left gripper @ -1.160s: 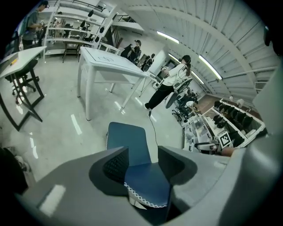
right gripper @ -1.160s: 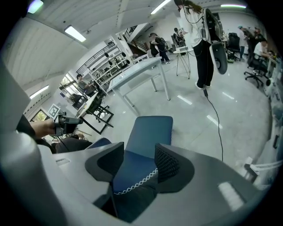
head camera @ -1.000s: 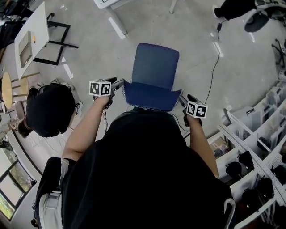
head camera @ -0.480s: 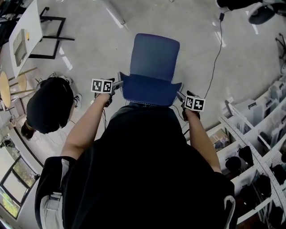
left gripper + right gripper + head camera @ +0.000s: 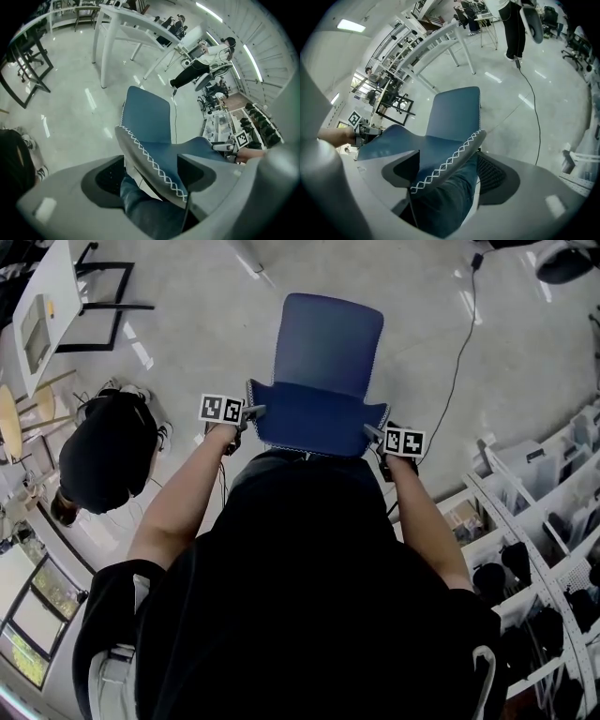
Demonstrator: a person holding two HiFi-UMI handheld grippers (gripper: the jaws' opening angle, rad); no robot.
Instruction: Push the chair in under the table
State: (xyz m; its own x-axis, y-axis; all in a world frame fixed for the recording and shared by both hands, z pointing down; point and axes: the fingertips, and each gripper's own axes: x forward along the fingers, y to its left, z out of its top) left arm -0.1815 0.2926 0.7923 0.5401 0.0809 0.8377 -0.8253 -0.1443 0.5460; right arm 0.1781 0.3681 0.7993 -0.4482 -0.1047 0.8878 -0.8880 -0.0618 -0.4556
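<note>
A blue chair [image 5: 328,334] stands on the pale floor straight ahead, its backrest [image 5: 319,418] toward me. My left gripper [image 5: 246,413] holds the backrest's left corner and my right gripper [image 5: 375,434] holds its right corner. In the left gripper view the backrest's white-stitched edge [image 5: 154,161] runs between the jaws of the left gripper [image 5: 154,173]. The right gripper view has the same stitched edge [image 5: 450,161] between the jaws of the right gripper [image 5: 450,173]. A white table [image 5: 126,23] stands beyond the chair, and its legs [image 5: 440,35] also appear in the right gripper view.
A person in black [image 5: 103,451] crouches on the floor to my left. A white desk [image 5: 42,306] with a black frame [image 5: 103,287] is at the upper left. A black cable [image 5: 459,362] crosses the floor on the right, near white shelving [image 5: 544,512]. A standing person [image 5: 201,65] is beyond the table.
The chair and both grippers on its backrest have moved forward, away from my body. The floor and the crouching person have slid back past me.
</note>
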